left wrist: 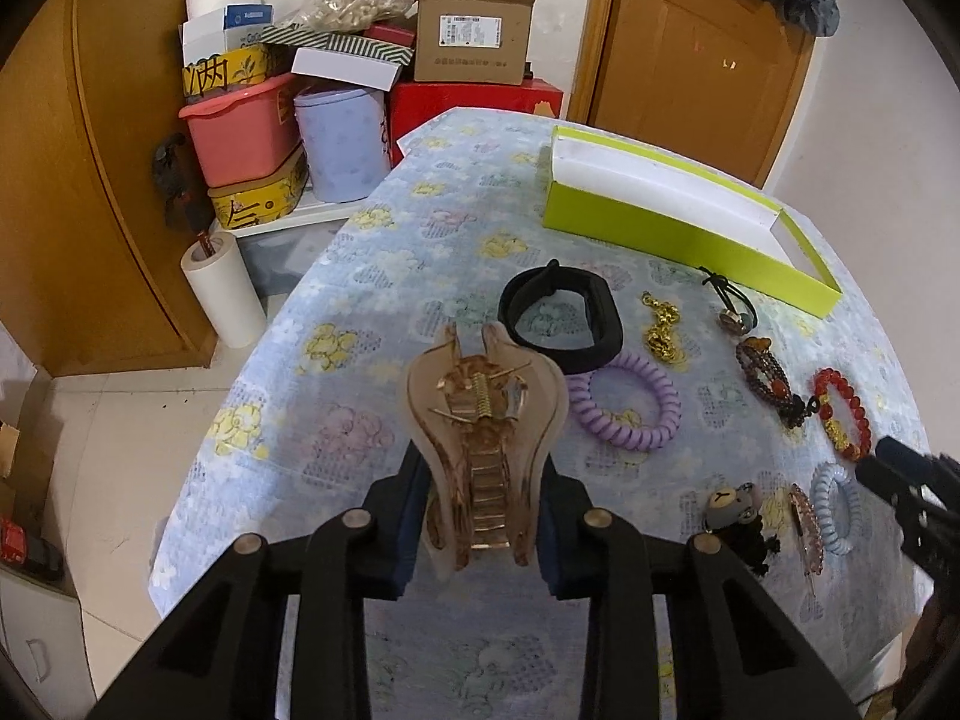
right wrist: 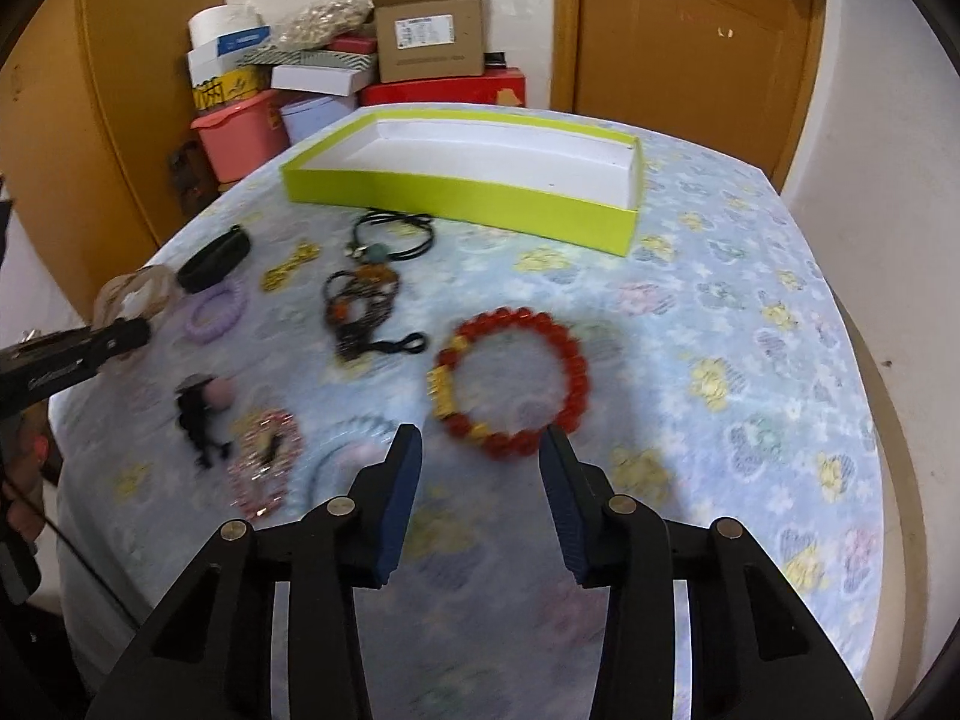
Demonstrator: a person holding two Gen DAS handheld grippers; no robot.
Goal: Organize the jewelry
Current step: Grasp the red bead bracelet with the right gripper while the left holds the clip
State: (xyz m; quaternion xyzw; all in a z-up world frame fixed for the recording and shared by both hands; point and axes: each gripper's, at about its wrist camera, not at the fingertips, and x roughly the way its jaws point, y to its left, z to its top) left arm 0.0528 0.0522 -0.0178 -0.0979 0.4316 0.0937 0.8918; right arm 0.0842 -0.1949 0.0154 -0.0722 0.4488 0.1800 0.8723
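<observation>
1. Left wrist view, closest to me: the left gripper (left wrist: 486, 516) is closed around a translucent brown hair claw clip (left wrist: 486, 438). It pinches the clip at the handle end, so the teeth point forward and the clip is lifted above the flowered tablecloth (left wrist: 372, 276).
2. The right gripper (right wrist: 480, 504) has its fingers wide apart with nothing between them. It hovers just before the red bead bracelet (right wrist: 510, 384), I think to take it next.
3. In the middle of the table the other pieces lie spread and apart: a purple spiral hair tie (left wrist: 624, 405), a black headband (left wrist: 561, 318), a gold chain (left wrist: 660, 330) and a dark bead bracelet (left wrist: 768, 378). A bear charm (left wrist: 732, 510) lies nearer.
4. Farthest is the green box (left wrist: 678, 222), open and with nothing visible inside. It is probably the place where all the jewelry should go.
</observation>
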